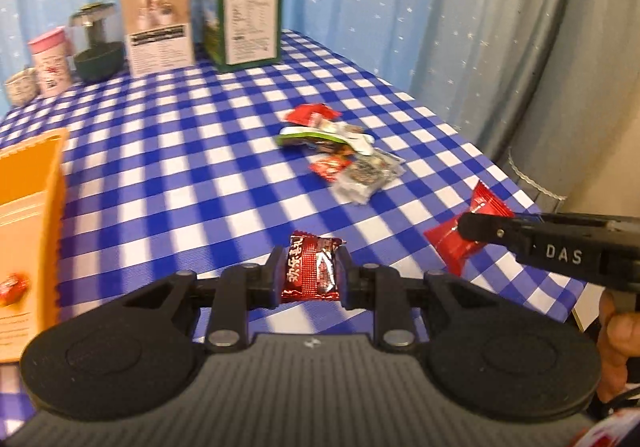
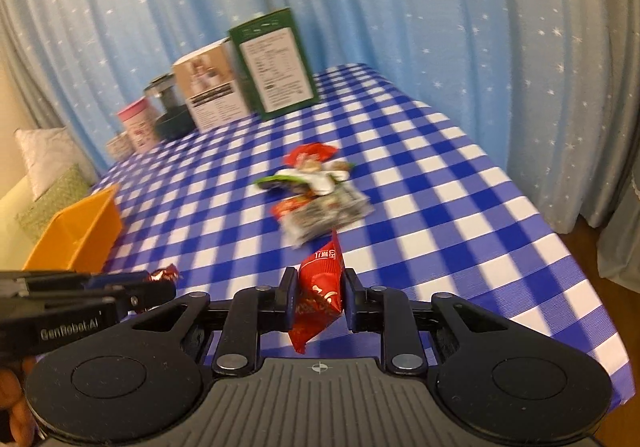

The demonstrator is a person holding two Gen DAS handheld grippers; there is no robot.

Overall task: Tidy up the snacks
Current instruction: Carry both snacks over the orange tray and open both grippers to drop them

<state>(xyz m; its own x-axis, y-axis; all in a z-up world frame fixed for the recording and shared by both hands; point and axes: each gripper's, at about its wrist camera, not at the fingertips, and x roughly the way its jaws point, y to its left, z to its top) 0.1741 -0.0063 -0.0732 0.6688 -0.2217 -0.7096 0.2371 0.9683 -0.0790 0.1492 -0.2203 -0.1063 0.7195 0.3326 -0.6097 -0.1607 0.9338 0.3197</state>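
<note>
My left gripper [image 1: 309,274] is shut on a dark red snack packet [image 1: 309,267] with shiny print, held above the checked tablecloth. My right gripper [image 2: 318,297] is shut on a bright red snack packet [image 2: 320,295] that stands on edge between the pads. The right gripper [image 1: 466,225] also shows at the right of the left wrist view with its red packet [image 1: 456,247]. The left gripper [image 2: 160,285] shows at the left of the right wrist view with its dark packet [image 2: 164,274]. A pile of loose snacks [image 1: 340,151] [image 2: 316,195] lies mid-table. An orange bin [image 1: 32,207] [image 2: 76,239] stands at the left.
At the table's far edge stand a green carton [image 1: 248,19], a beige carton [image 1: 158,31], a dark green jar [image 1: 98,47], a pink cup [image 1: 50,61] and a small patterned cup [image 1: 22,85]. Blue starred curtains hang behind. The table edge [image 1: 532,203] drops off at the right.
</note>
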